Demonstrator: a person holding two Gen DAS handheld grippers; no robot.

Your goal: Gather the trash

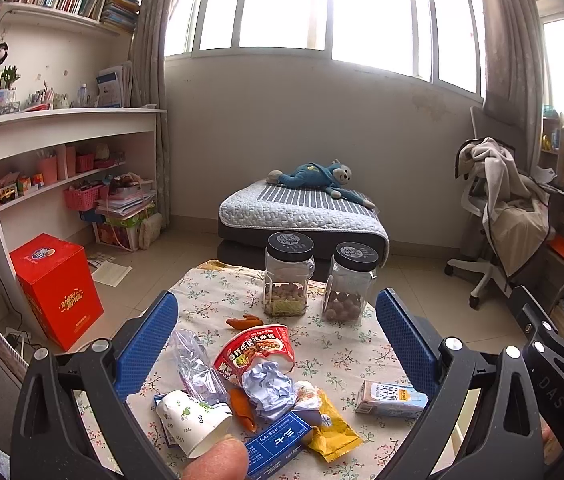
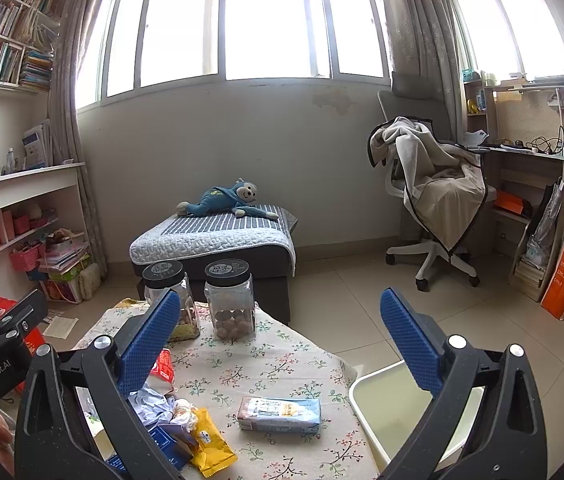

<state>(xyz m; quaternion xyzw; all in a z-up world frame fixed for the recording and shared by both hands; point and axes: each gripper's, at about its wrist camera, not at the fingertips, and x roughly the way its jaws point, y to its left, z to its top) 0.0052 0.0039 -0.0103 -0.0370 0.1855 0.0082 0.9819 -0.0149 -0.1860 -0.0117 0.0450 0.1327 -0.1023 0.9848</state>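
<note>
A pile of trash lies on the flowered tablecloth [image 1: 345,344]: a red noodle cup [image 1: 260,350], a crumpled paper ball [image 1: 268,394], a clear plastic bag [image 1: 196,364], a white paper cup [image 1: 192,418] on its side, a blue box [image 1: 278,446], a yellow wrapper [image 1: 331,426] and orange peel [image 1: 242,404]. A small drink carton [image 1: 391,400] lies apart to the right. My left gripper [image 1: 278,320] is open above the pile and holds nothing. My right gripper [image 2: 282,328] is open above the drink carton [image 2: 280,414], beside the yellow wrapper [image 2: 210,442]. A thumb [image 1: 218,460] shows at the bottom.
Two clear jars with black lids [image 1: 287,280] [image 1: 349,288] stand at the table's far end. A white bin [image 2: 397,404] sits on the floor at the table's right edge. Beyond are a low padded bench [image 2: 218,240], a red box [image 1: 58,288], shelves and a draped chair [image 2: 437,200].
</note>
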